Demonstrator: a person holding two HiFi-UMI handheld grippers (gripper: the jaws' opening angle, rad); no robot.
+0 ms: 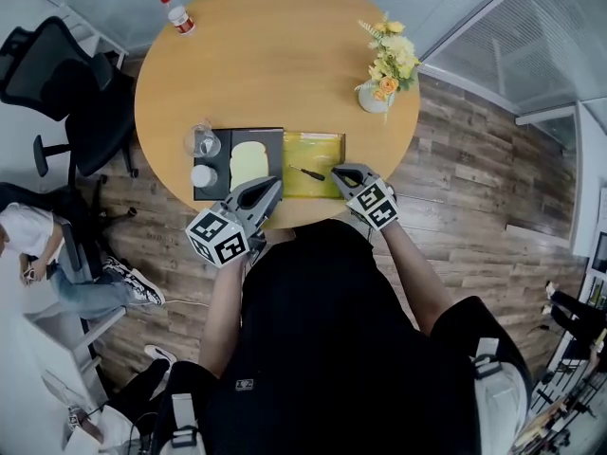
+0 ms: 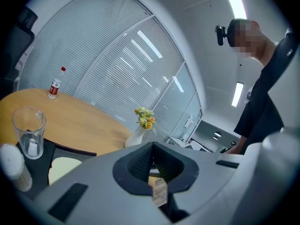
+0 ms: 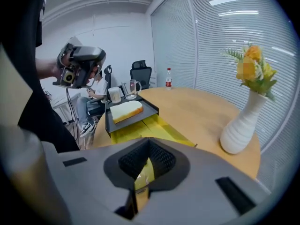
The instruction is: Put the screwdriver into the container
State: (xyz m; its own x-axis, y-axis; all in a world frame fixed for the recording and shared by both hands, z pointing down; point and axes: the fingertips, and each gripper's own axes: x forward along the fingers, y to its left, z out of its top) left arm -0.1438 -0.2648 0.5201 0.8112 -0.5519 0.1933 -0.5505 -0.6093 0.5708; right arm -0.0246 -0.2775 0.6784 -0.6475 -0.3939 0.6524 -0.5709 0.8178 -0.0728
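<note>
- The screwdriver (image 1: pixel 306 172) is lying flat over the floor of the yellow container (image 1: pixel 328 143) near the 6 o'clock edge of the round table (image 1: pixel 275 55). Judging from the head view, it is already resting inside.
- Its long axis is running from about 10 o'clock (thin shaft) to 4 o'clock (dark handle) in the head view.
- The right gripper (image 1: pixel 339 172) is hovering just beside the handle end, with the tool sitting at 9 o'clock off its tips. Its jaws are meeting at the tips and gripping nothing; only yellow is showing through the gap behind them in its own view.
- The left gripper (image 1: pixel 275 187) is hanging over the table's near edge by the black tray (image 1: pixel 270 136), clenched and empty too. The tool is lying at about 1 o'clock from it.
- The right is the nearer of the two.
- The right gripper view is not showing the screwdriver itself, so contact cannot be confirmed.
</note>
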